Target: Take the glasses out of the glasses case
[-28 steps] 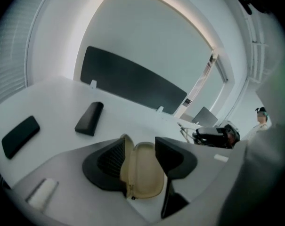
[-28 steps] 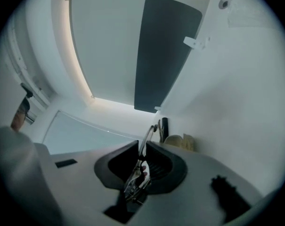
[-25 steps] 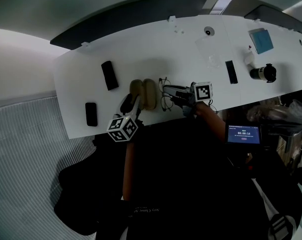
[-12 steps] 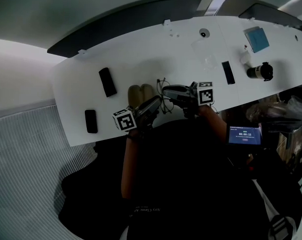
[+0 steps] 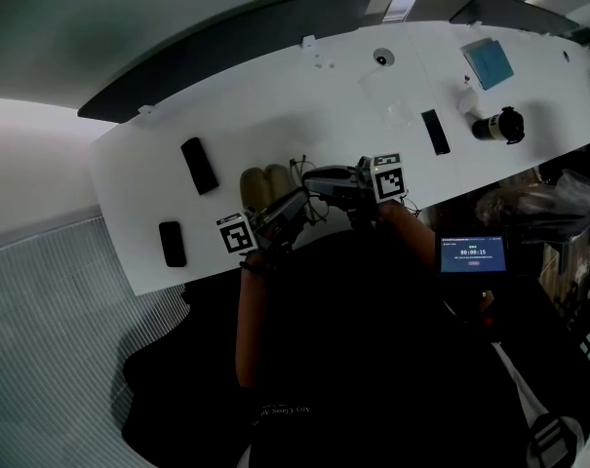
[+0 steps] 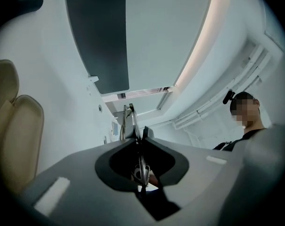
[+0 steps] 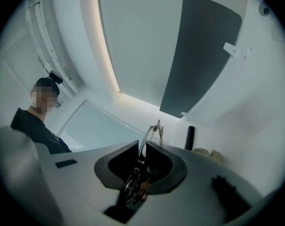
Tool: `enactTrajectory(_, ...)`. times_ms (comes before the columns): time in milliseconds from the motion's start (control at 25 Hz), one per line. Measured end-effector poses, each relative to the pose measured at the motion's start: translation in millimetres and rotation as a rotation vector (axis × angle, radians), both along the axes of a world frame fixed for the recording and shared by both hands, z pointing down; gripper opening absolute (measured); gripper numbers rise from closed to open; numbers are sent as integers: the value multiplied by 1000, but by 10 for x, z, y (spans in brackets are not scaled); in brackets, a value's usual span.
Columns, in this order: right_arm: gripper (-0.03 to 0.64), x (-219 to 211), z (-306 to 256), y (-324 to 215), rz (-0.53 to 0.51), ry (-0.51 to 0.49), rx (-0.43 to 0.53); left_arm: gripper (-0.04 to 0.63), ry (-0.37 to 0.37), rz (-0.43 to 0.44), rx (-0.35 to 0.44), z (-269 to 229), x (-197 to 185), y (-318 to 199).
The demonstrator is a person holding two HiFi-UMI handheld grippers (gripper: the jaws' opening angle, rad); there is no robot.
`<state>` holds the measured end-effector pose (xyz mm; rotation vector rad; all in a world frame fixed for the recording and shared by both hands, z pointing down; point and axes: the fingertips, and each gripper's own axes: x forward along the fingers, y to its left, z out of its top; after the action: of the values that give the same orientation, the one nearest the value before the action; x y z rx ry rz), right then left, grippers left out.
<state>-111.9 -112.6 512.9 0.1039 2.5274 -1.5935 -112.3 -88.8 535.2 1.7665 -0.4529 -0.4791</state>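
Head view: right claw (image 5: 312,177) grips the glasses (image 6: 129,121), left claw (image 5: 302,201) just closing onto them.

On the white table (image 5: 275,105), a long black slab (image 5: 198,165) at the left, a blue square (image 5: 489,62) and a dark round can (image 5: 497,125) at the right.

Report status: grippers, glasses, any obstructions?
Left gripper jaws just closed onto glasses; right gripper shut on them too. Glasses out of the open case. Nothing blocking.

Probably office, white desk (image 5: 275,115), ceiling light strip (image 6: 203,46)
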Motion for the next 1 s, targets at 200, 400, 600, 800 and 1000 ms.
enactTrajectory(200, 55, -29, -46, -5, -5, -19, 3, 31, 39, -35, 0, -28, -25, -2)
enactTrajectory(400, 57, 80, -151, -95, 82, 6, 113, 26, 24, -73, 13, -121, -58, -36)
enactTrajectory(600, 57, 234, -346, -124, 81, -24, 146, 26, 215, -158, 258, -707, -355, 6)
enactTrajectory(800, 71, 38, -775, 246, -117, -54, 270, 26, 470, 28, 431, -1134, -315, 318)
enactTrajectory(1000, 74, -8, -1097, 566, -308, -143, 286, 26, 664, 124, 535, -1389, -294, 586)
